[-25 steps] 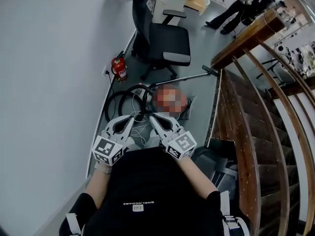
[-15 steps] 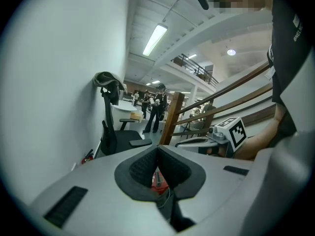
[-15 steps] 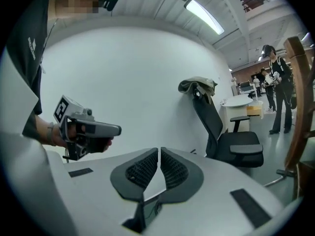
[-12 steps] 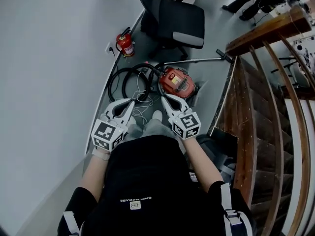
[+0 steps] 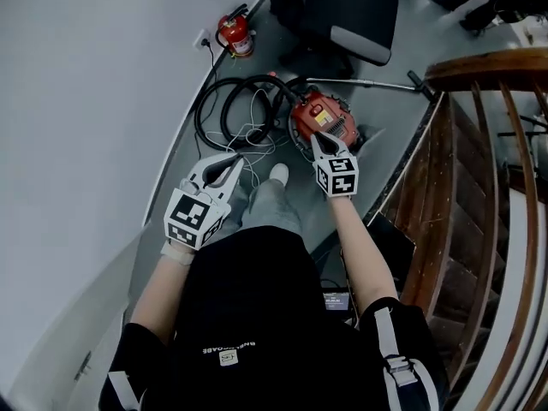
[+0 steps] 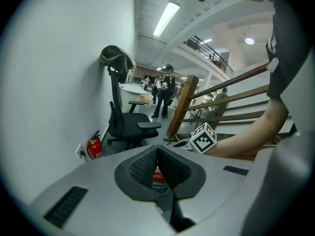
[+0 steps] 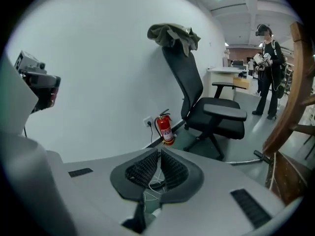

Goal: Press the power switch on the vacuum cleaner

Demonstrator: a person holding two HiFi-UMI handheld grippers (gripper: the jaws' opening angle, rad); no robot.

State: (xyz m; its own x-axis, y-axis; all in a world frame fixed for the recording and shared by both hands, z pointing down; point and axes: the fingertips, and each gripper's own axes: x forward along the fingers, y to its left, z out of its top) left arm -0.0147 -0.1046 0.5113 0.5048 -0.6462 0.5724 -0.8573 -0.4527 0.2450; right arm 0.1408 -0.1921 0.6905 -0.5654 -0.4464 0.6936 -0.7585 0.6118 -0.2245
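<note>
Sitting on grey floor, vacuum cleaner, staircase

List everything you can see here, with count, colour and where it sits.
vacuum cleaner: one, red, on the floor beside the stairs
hose: one, black, coiled left of the vacuum cleaner
fire extinguisher: one, red, against the wall
office chair: one, black, beyond the vacuum cleaner
stair railing: one, brown wood, on the right
left claw: one, light grey, shut, near the hose
right claw: one, light grey, shut, pointing at the vacuum cleaner
</note>
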